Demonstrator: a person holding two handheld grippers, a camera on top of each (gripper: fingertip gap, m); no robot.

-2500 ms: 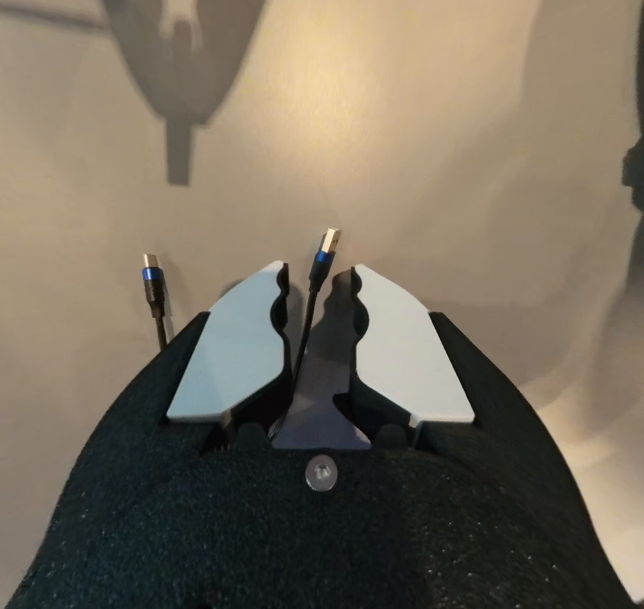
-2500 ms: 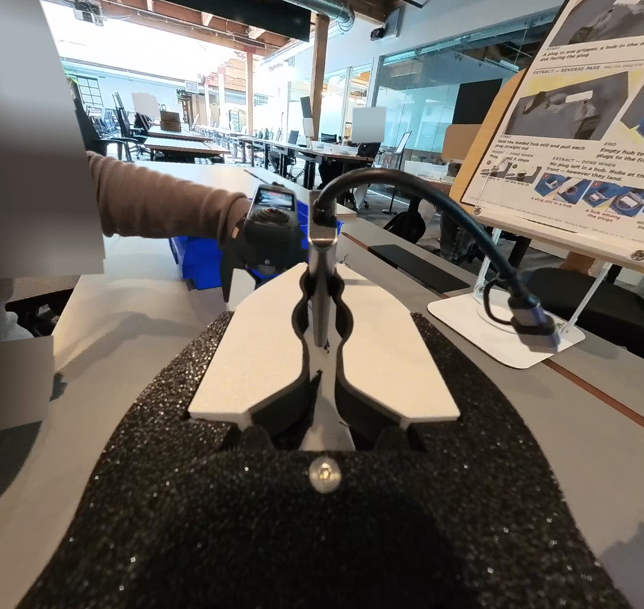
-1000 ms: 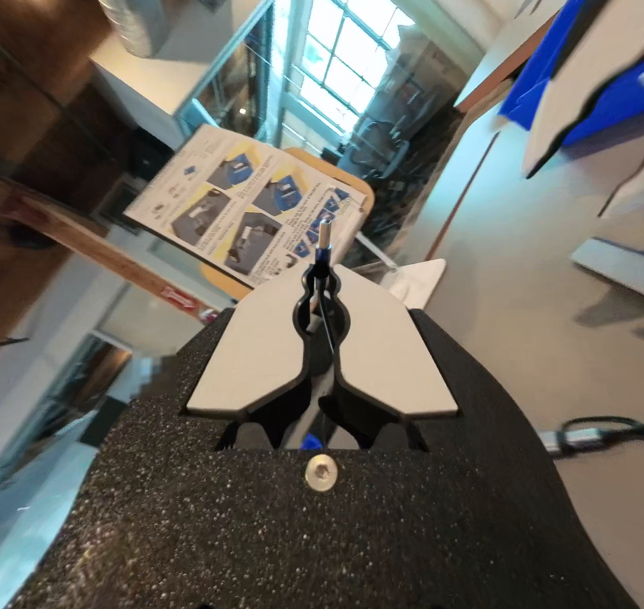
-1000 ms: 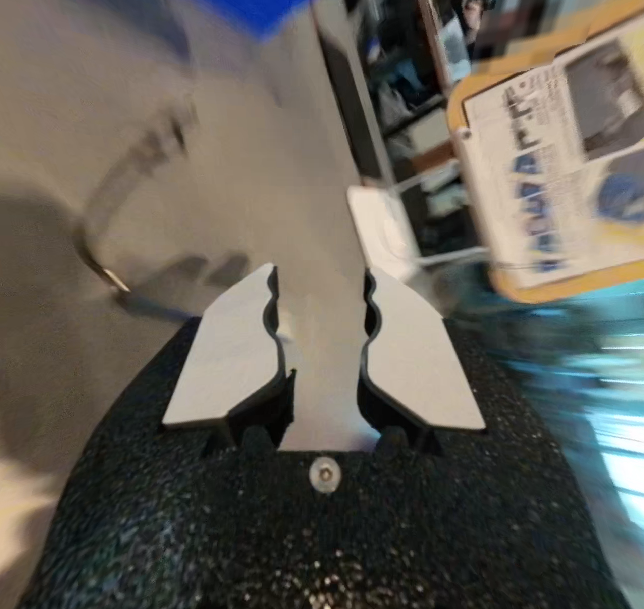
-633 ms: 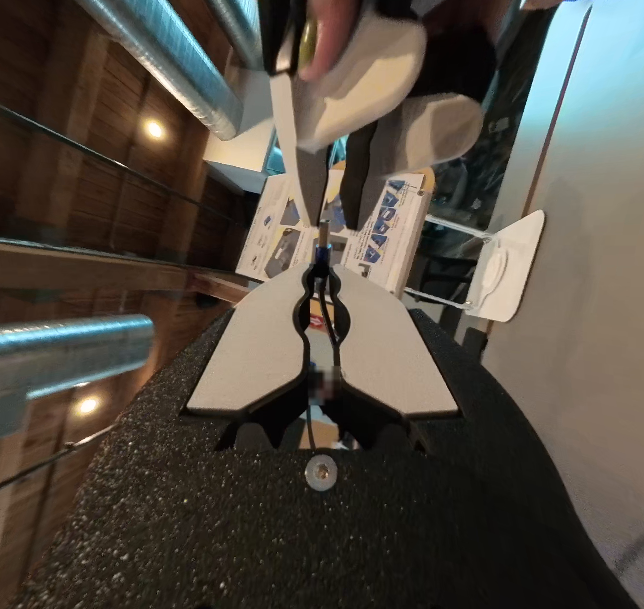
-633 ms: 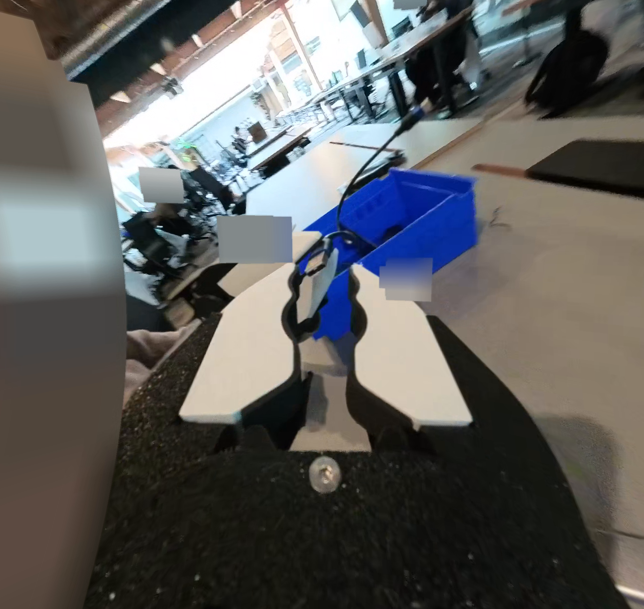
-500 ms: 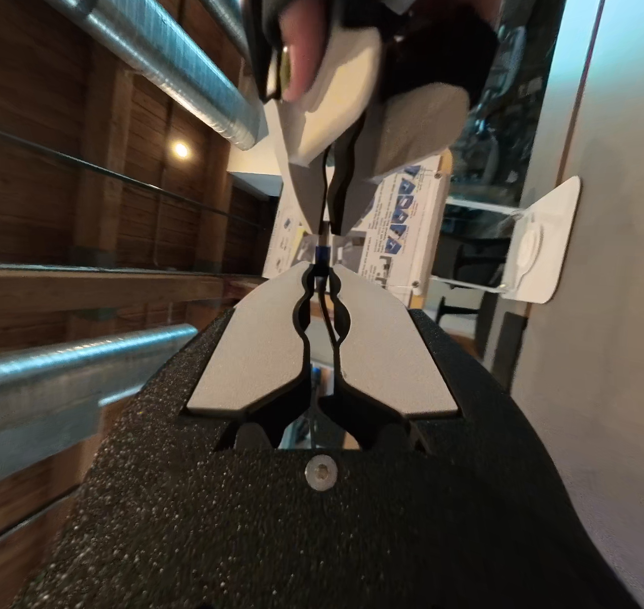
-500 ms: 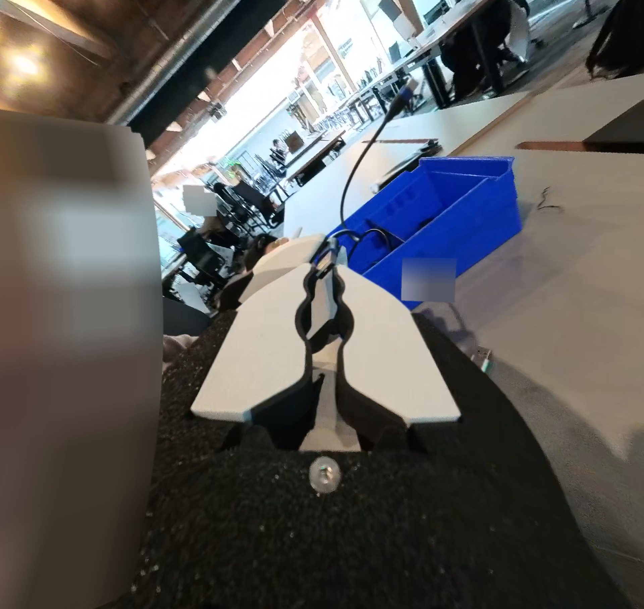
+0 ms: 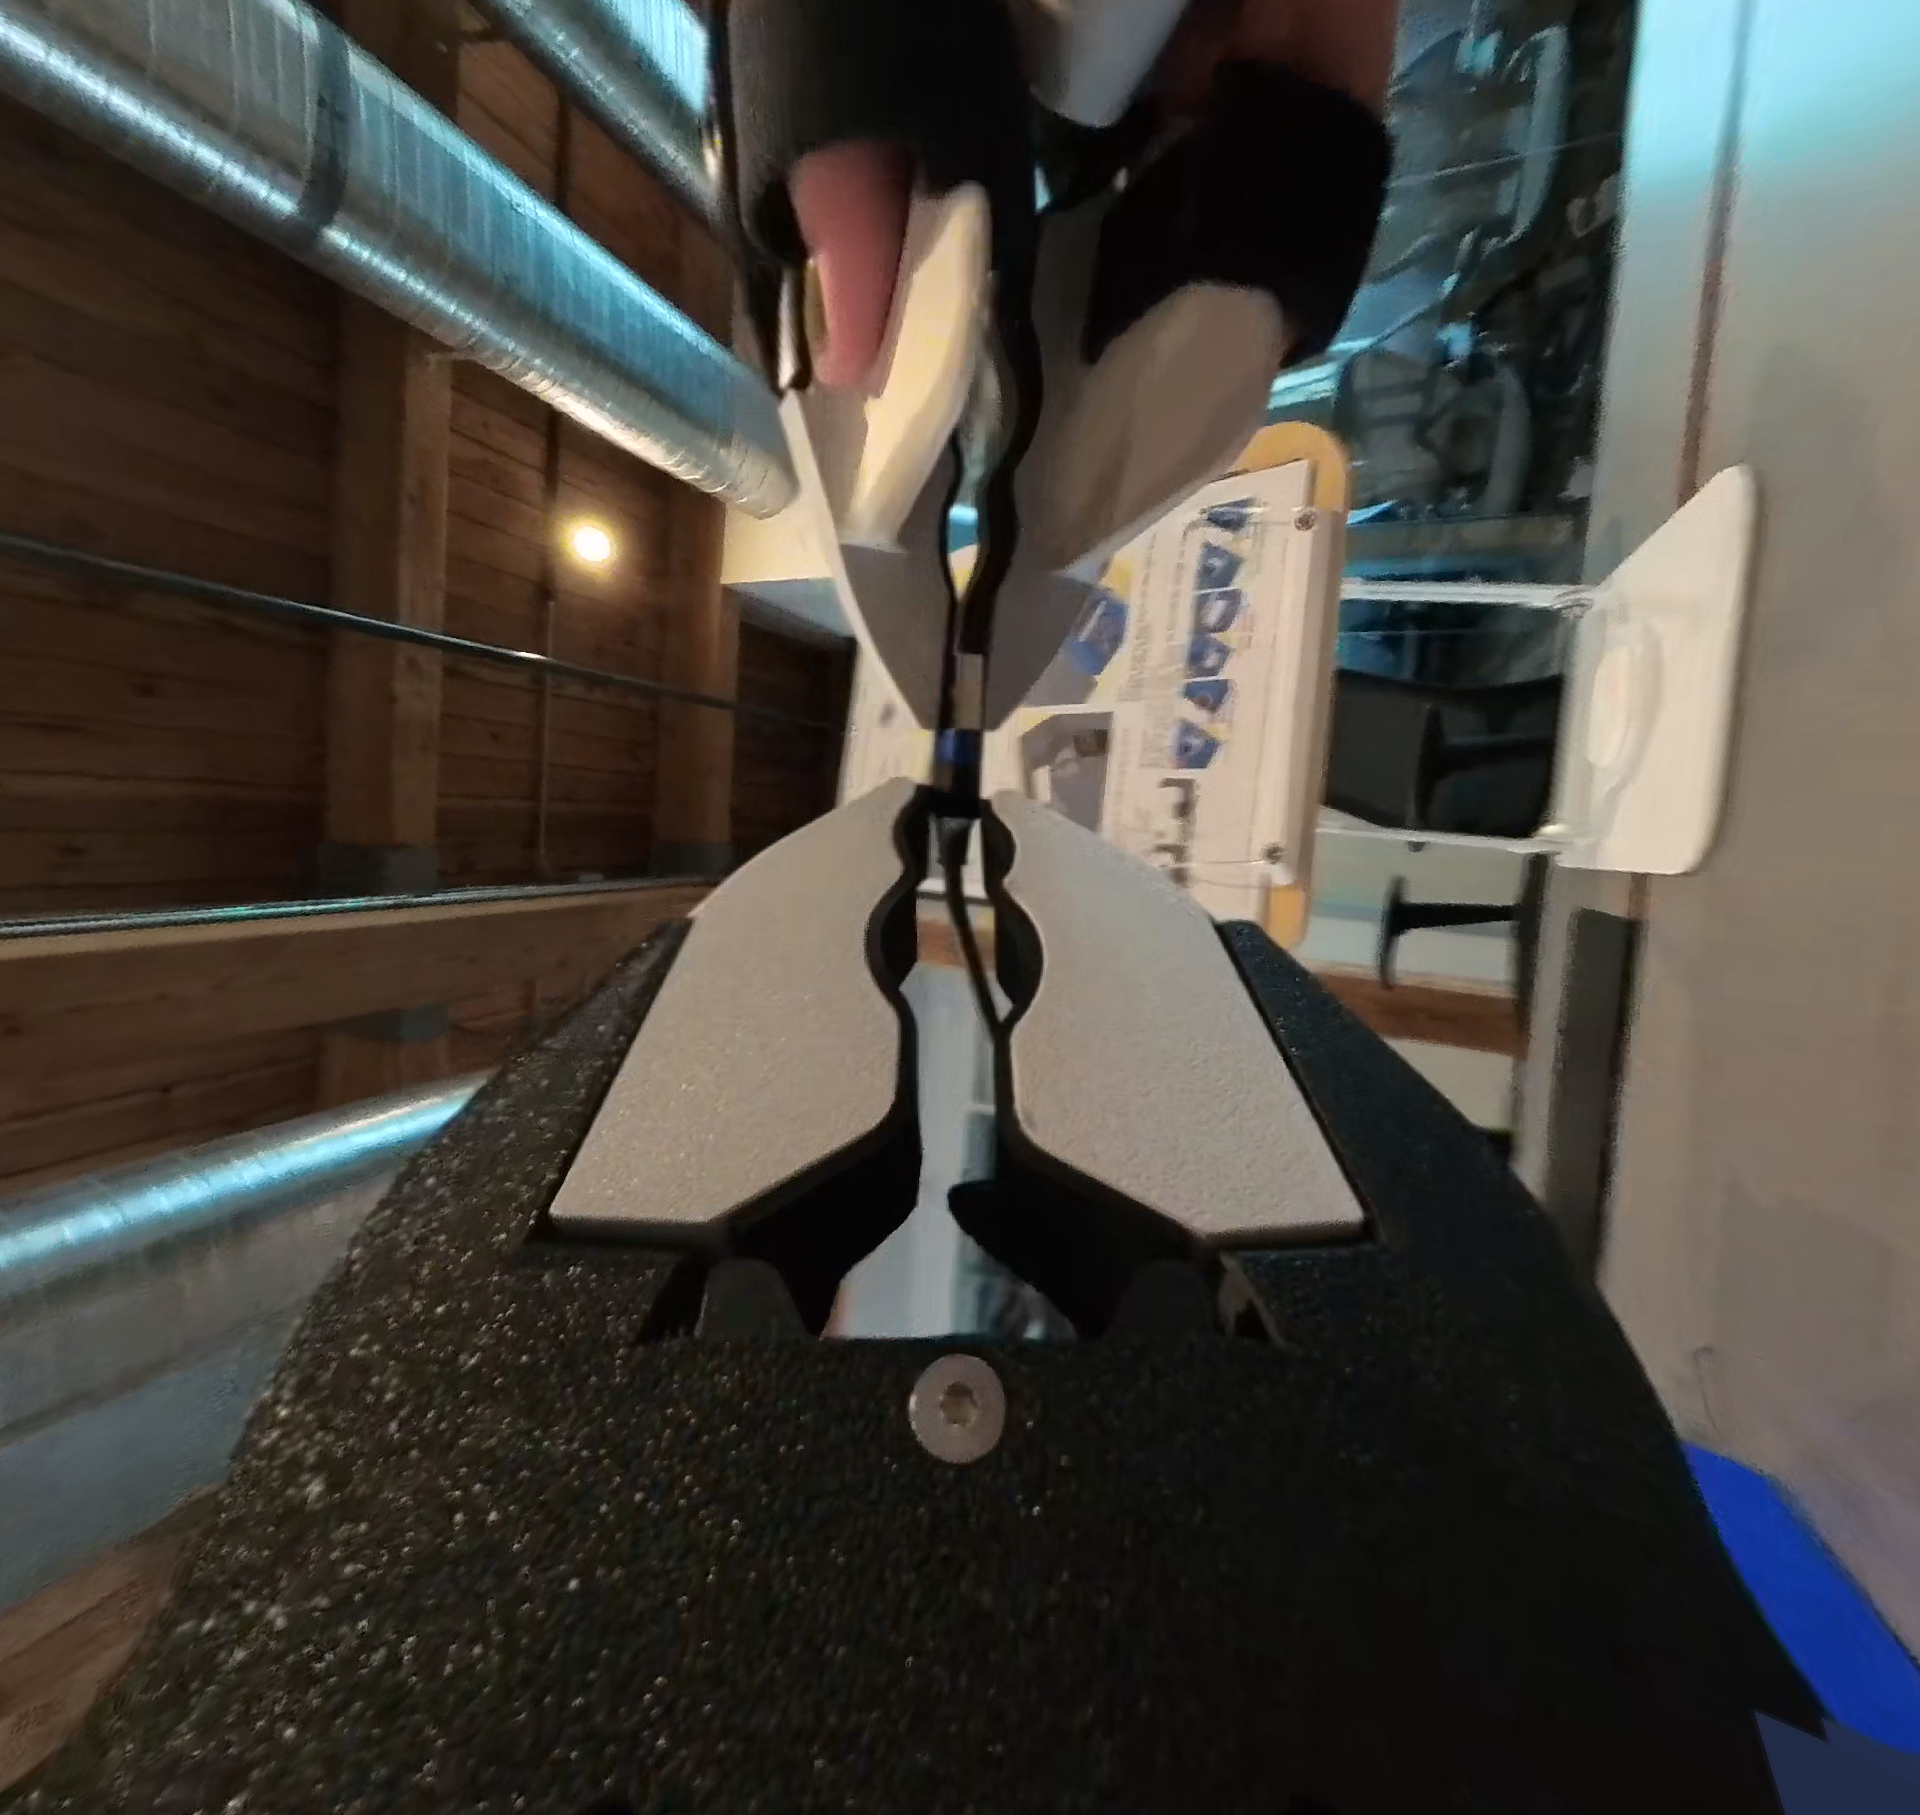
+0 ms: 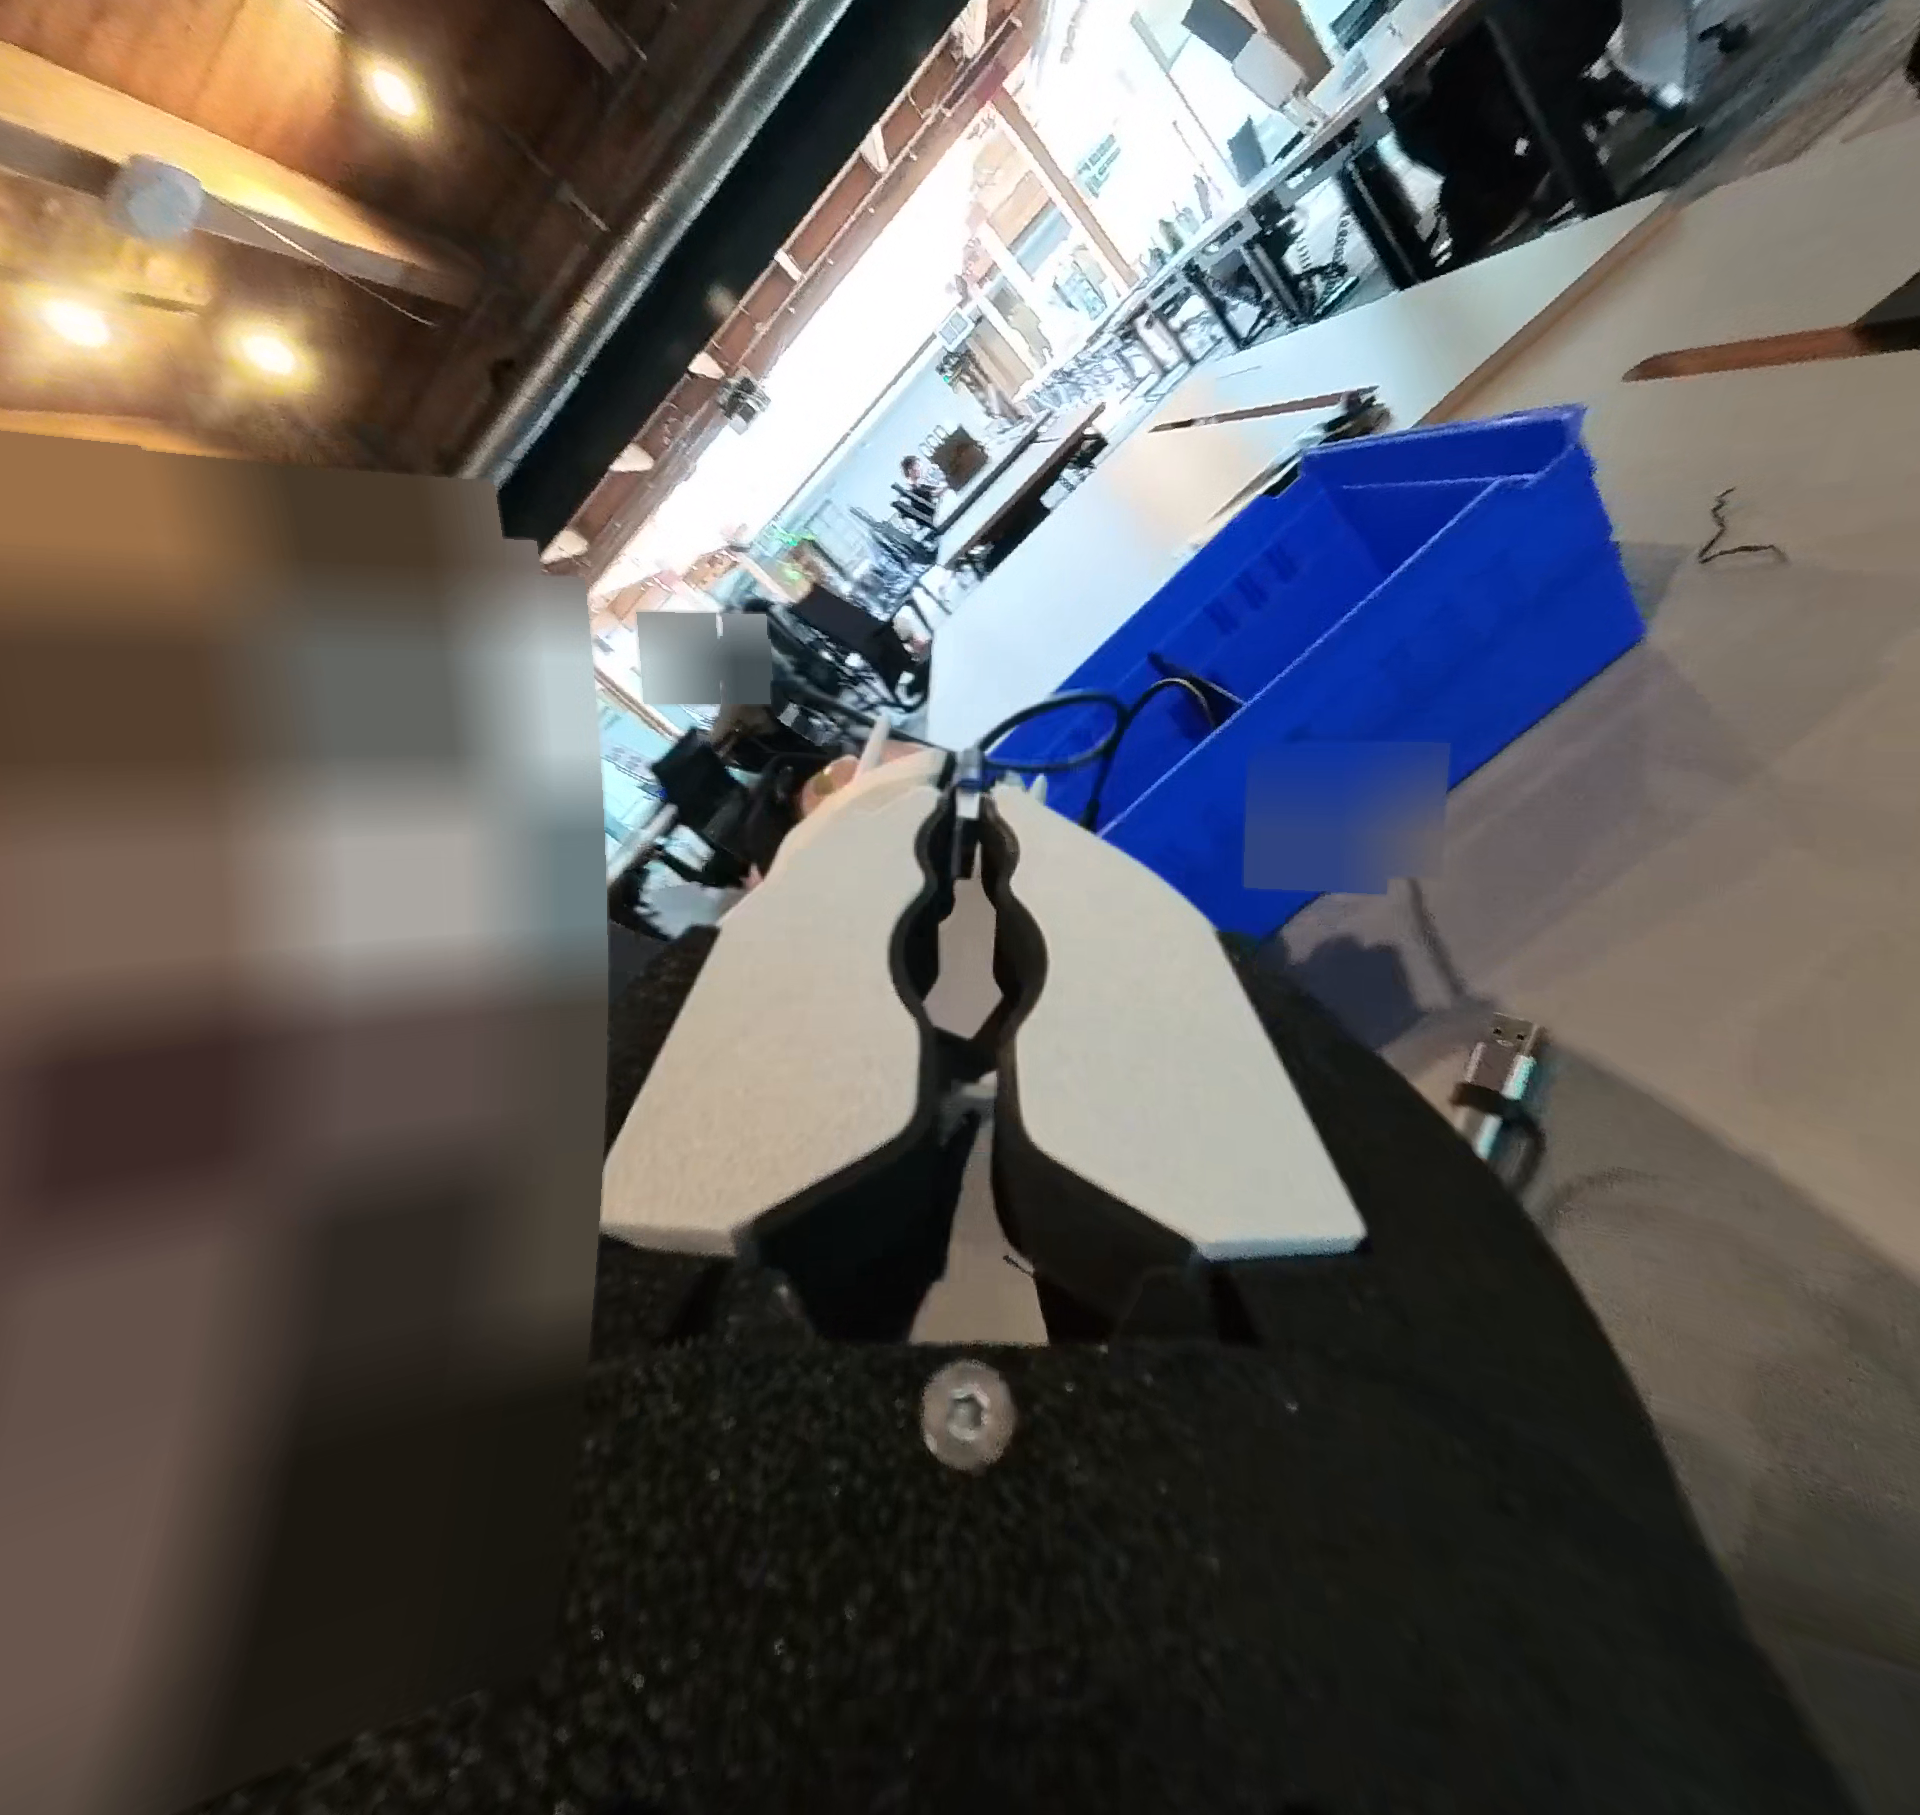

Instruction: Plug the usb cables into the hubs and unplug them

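Note:
My left gripper (image 9: 954, 809) is shut on a thin black USB cable (image 9: 977, 944) just behind its plug (image 9: 956, 749), which has a blue band and a silver tip. The right gripper (image 9: 961, 659) faces it tip to tip from above, shut on the plug's silver end, with a person's strapped fingers (image 9: 852, 279) on it. In the right wrist view my right gripper (image 10: 966, 809) is shut on the slim plug (image 10: 966, 830). The cable (image 10: 1060, 726) loops beyond toward the blue bin. The left gripper's white fingers (image 10: 883, 794) show just past it. No hub shows.
A blue bin (image 10: 1455, 643) stands on the grey table (image 10: 1714, 934). A loose silver USB plug (image 10: 1501, 1069) lies to the right of my right gripper. A white stand (image 9: 1642, 685) and a printed sheet on a board (image 9: 1226, 643) stand beyond the grippers. My two grippers' fingertips are within a few centimetres of each other.
A second ago the right gripper was open and apart. It has since swung round to face the left gripper and shut on the plug's tip. The left gripper kept its hold and tilted up.

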